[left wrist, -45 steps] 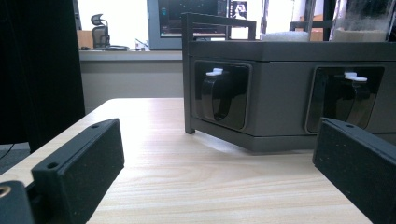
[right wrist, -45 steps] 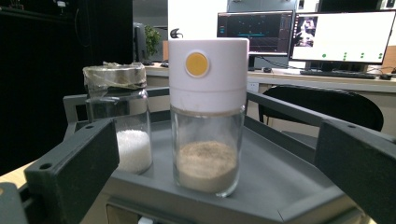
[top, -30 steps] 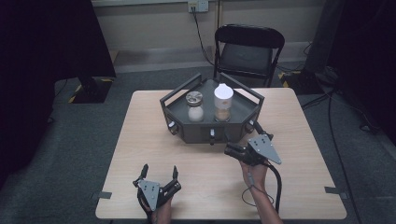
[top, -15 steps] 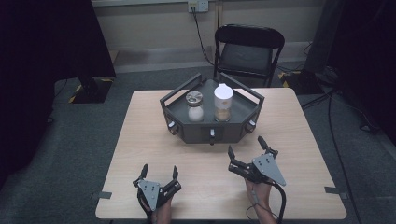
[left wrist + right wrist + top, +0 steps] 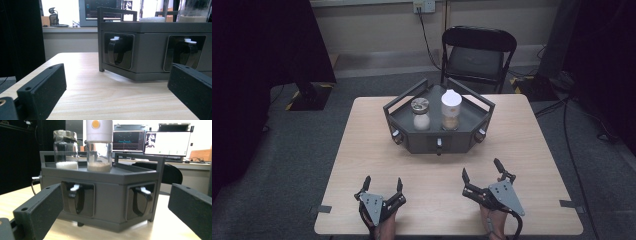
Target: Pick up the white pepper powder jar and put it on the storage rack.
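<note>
A dark grey, many-sided stand (image 5: 462, 136) with knobs on its front faces sits at the middle back of the table (image 5: 362, 145). On it stand two jars: one with a metal lid and white powder (image 5: 421, 114), one with a white cap and tan powder (image 5: 451, 110). My left gripper (image 5: 383, 181) rests open near the front edge, left of centre, nothing between its jaws. My right gripper (image 5: 481, 168) is open too, in front of the stand and well short of it. The right gripper view has the stand (image 5: 110, 182) and both jars (image 5: 65, 150) (image 5: 99, 145) straight ahead. The left gripper view looks at the stand's left corner (image 5: 150, 50).
A black folding chair (image 5: 477, 55) stands behind the table. Black curtains hang at the far left and right, and cables run over the grey floor. Monitors (image 5: 165, 143) glow behind the stand in the right gripper view. Bare tabletop lies between the grippers and the stand.
My right gripper has drawn back from the stand's front face toward the near edge of the table. The left gripper has stayed where it was.
</note>
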Demonstrator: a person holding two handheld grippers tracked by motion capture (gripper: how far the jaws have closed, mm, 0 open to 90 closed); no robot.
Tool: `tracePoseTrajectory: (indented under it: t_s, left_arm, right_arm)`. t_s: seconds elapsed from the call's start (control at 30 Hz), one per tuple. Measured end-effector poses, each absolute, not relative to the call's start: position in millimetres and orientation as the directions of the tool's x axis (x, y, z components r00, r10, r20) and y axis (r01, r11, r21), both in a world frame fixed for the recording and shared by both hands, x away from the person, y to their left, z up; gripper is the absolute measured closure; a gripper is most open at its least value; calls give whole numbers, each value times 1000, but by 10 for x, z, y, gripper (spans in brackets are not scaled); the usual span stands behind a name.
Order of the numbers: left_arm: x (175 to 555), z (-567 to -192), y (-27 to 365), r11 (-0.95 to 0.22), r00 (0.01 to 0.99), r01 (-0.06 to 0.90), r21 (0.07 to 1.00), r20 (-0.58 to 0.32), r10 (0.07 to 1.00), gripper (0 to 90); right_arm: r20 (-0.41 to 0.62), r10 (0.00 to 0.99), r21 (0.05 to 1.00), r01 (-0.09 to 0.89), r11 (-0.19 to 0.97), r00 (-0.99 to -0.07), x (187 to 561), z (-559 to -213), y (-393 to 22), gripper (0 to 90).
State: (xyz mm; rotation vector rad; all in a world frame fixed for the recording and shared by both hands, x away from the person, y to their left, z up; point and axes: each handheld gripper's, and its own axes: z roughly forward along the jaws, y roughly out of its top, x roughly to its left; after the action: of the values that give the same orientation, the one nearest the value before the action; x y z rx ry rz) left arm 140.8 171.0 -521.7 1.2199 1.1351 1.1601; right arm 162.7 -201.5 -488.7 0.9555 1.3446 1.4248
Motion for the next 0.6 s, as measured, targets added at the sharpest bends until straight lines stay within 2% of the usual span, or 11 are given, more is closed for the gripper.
tracePoseTrajectory:
  t_s: [0.6]
  left_arm:
    - [1408, -5216, 1709, 7, 77, -27, 1000, -5, 997, 14]
  right_arm:
    - [-53, 971, 998, -41, 44, -233, 1527, -5062, -2013, 0]
